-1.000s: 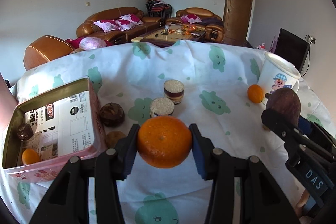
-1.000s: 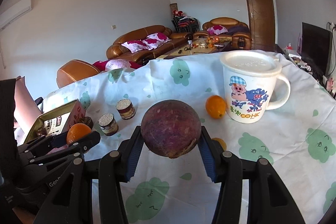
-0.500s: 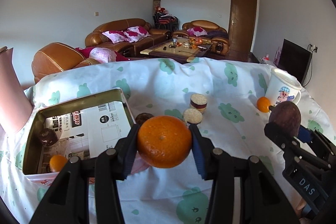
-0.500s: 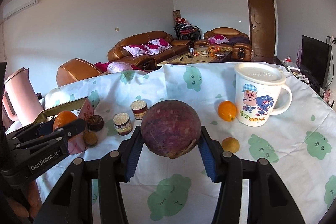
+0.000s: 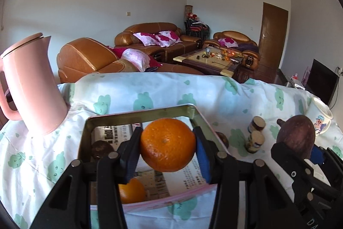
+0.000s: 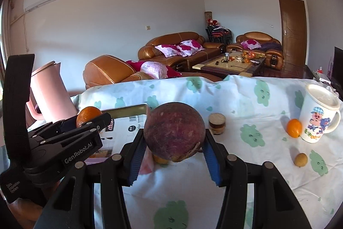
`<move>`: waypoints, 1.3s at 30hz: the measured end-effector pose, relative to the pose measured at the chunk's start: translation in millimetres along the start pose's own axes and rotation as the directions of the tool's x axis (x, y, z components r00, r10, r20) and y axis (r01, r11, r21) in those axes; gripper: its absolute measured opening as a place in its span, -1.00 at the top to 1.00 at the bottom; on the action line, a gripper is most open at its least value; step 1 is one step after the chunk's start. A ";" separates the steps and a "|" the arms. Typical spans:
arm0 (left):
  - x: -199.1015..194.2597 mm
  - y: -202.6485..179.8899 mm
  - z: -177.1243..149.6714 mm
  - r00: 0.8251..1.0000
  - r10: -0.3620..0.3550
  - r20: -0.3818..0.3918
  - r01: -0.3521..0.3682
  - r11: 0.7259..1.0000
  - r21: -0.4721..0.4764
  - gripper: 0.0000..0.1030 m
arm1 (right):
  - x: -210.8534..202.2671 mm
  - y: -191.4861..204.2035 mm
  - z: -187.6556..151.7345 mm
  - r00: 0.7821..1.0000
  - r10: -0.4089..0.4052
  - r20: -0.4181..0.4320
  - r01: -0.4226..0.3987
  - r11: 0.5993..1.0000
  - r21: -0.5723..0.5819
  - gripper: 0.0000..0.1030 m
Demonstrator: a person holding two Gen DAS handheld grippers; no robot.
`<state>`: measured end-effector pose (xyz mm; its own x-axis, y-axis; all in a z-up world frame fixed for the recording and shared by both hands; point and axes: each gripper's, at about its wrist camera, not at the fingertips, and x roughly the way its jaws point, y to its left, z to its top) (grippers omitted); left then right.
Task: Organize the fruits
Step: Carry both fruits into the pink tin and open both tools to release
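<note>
My left gripper point(image 5: 168, 148) is shut on an orange point(image 5: 167, 144) and holds it above the open metal tin point(image 5: 139, 114), which is lined with printed paper. Inside the tin lie a smaller orange point(image 5: 131, 190) and a dark brown fruit point(image 5: 101, 148). My right gripper point(image 6: 174, 152) is shut on a purple-brown round fruit point(image 6: 174, 130), just right of the tin point(image 6: 128, 109). A small orange point(image 6: 294, 128) and a small yellowish fruit point(image 6: 300, 160) lie on the cloth by the mug point(image 6: 319, 113).
A pink kettle point(image 5: 32, 87) stands left of the tin. Two small lidded jars point(image 5: 255, 141) stand right of it. A dark fruit point(image 5: 223, 140) lies by the tin's right wall. The table carries a white cloth point(image 6: 246, 104) with green prints.
Both grippers have moved left with their fruits. The left one with the orange now hangs over the tin; the kettle has come into view.
</note>
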<state>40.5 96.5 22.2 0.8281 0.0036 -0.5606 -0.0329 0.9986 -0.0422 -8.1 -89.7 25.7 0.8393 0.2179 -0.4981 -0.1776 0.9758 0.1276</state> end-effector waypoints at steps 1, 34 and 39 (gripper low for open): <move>1.6 7.6 1.2 1.000 0.012 -0.002 -0.012 1.000 -0.010 0.06 | 5.2 8.1 2.2 1.000 0.009 -0.001 -0.009 1.000 -0.004 -0.04; 43.8 71.3 -5.5 0.968 0.223 -0.116 -0.230 0.972 -0.053 -0.04 | 102.5 67.4 2.3 0.970 0.200 -0.137 -0.193 0.979 0.063 -0.10; 34.9 77.4 -2.4 0.964 0.258 -0.058 -0.263 0.961 -0.092 -0.74 | 91.4 66.0 6.1 0.983 0.159 -0.088 -0.156 0.987 0.041 -0.25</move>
<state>65.5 173.8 -2.6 0.7578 0.2582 -0.5993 -0.3005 0.9533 0.0307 60.0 -5.5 -6.2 0.7519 0.3712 -0.5449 -0.2850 0.9282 0.2391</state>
